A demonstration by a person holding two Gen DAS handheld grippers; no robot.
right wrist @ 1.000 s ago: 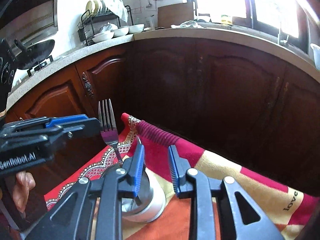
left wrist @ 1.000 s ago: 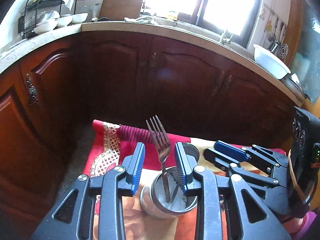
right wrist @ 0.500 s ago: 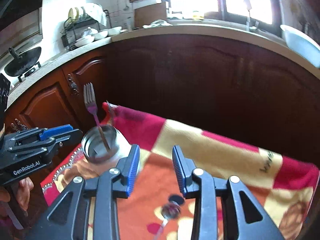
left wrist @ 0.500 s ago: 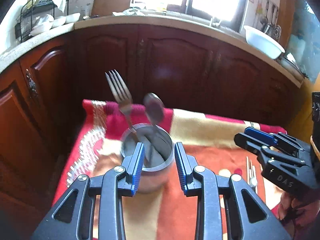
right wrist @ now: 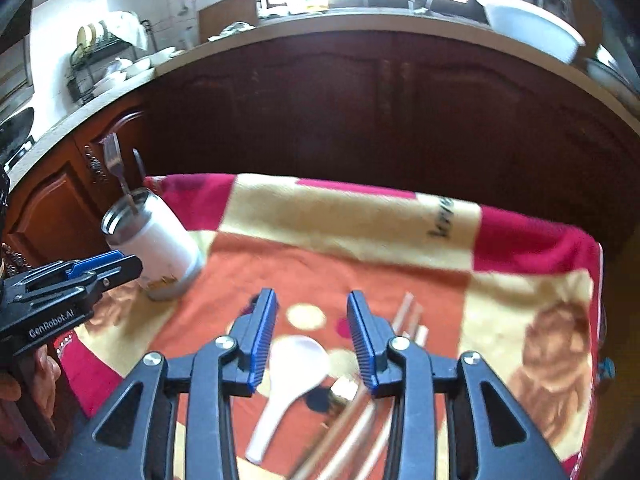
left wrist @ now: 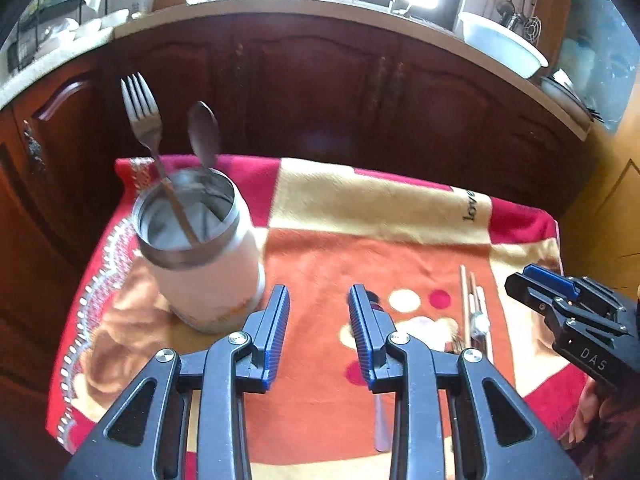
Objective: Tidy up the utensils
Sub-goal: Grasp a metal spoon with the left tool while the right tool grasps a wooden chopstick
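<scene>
A white metal-rimmed holder cup (left wrist: 208, 268) stands at the cloth's left, with a fork (left wrist: 140, 108) and a dark spoon (left wrist: 204, 132) upright in it; it also shows in the right wrist view (right wrist: 160, 244). My left gripper (left wrist: 318, 312) is open and empty, right of the cup. My right gripper (right wrist: 310, 320) is open and empty above a white soup spoon (right wrist: 292, 376) and chopsticks (right wrist: 360, 412) lying on the cloth. The chopsticks (left wrist: 470, 308) also show in the left wrist view, with a utensil handle (left wrist: 380, 424) partly hidden behind the finger.
A red, cream and orange patterned cloth (left wrist: 360, 208) covers the table. Dark wooden cabinets (left wrist: 320, 88) stand behind it. The counter holds a dish rack (right wrist: 108, 68) and a white basin (left wrist: 500, 48).
Both grippers pulled back and swung right, away from the cup. The cup now sits left in both views. The soup spoon and chopsticks came under my right gripper.
</scene>
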